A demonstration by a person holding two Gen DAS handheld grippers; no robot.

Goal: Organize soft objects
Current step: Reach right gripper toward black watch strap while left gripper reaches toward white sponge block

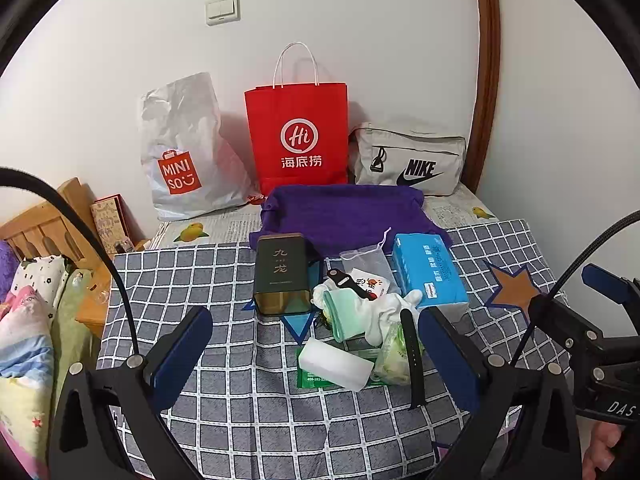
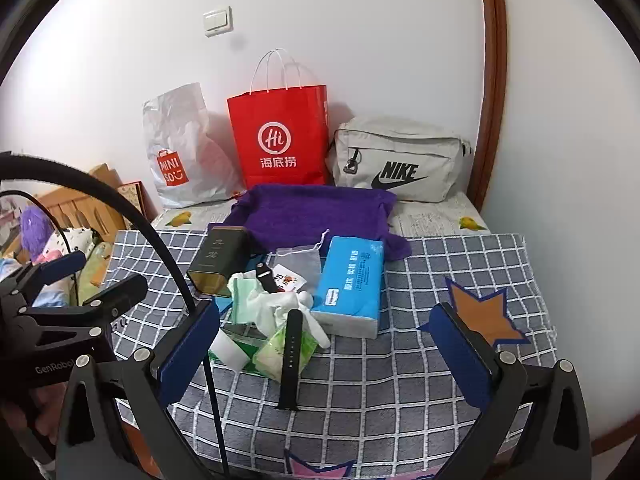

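A pile sits mid-table on the checked cloth: a blue tissue pack, white socks, a mint cloth, a green packet, a white sponge block, a black watch strap, a mesh pouch and a dark tin. A purple towel lies behind. My left gripper is open and empty, just before the pile. My right gripper is open and empty, the pile by its left finger. The tissue pack shows there too.
Against the wall stand a white Miniso bag, a red paper bag and a grey Nike pouch. A wooden bed frame and bedding lie left. The table's right edge runs past an orange star patch.
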